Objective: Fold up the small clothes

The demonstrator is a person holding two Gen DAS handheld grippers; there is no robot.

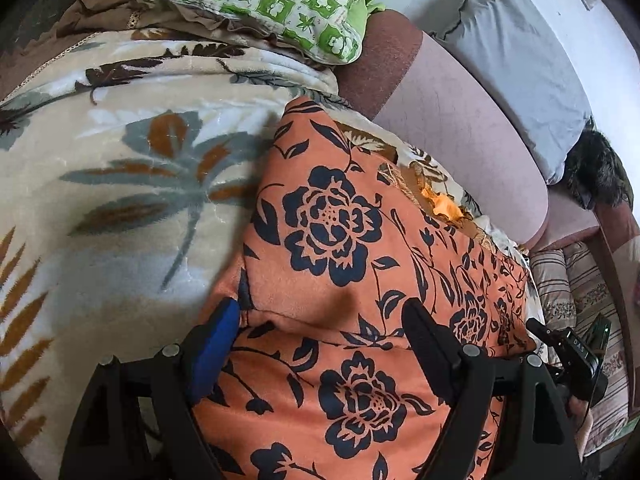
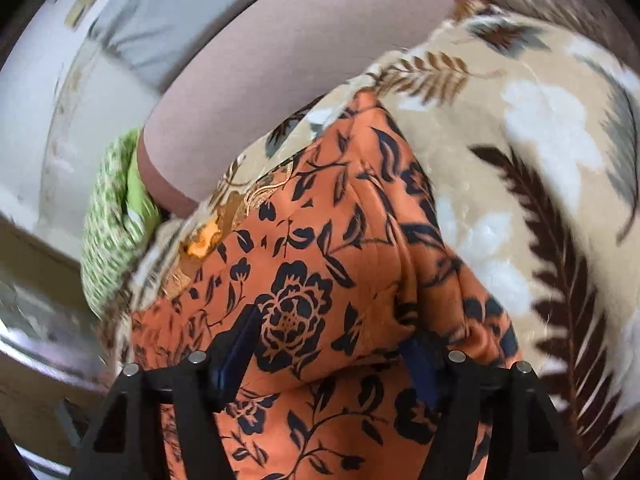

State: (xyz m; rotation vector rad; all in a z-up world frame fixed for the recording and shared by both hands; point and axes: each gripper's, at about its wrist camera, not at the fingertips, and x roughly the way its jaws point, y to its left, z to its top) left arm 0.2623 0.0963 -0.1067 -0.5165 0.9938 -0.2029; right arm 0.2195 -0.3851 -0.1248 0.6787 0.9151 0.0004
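An orange garment with a dark navy flower print (image 1: 344, 240) lies on a cream leaf-patterned blanket (image 1: 120, 184). A folded layer of it ends in an edge running between my left fingers. My left gripper (image 1: 320, 316) is open, its jaws wide apart over that edge, fingers resting on the cloth. In the right wrist view the same garment (image 2: 320, 264) fills the middle, over the blanket (image 2: 520, 160). My right gripper (image 2: 332, 340) is open too, jaws wide apart with cloth between them. This view is blurred. The right gripper's body shows at the left wrist view's right edge (image 1: 576, 352).
A green-and-white patterned pillow (image 1: 256, 0) lies at the far end, also in the right wrist view (image 2: 112, 216). A pinkish sofa back (image 1: 460, 128) runs along one side, with a grey cushion (image 1: 516, 56) and a dark furry item (image 1: 596, 172) behind it.
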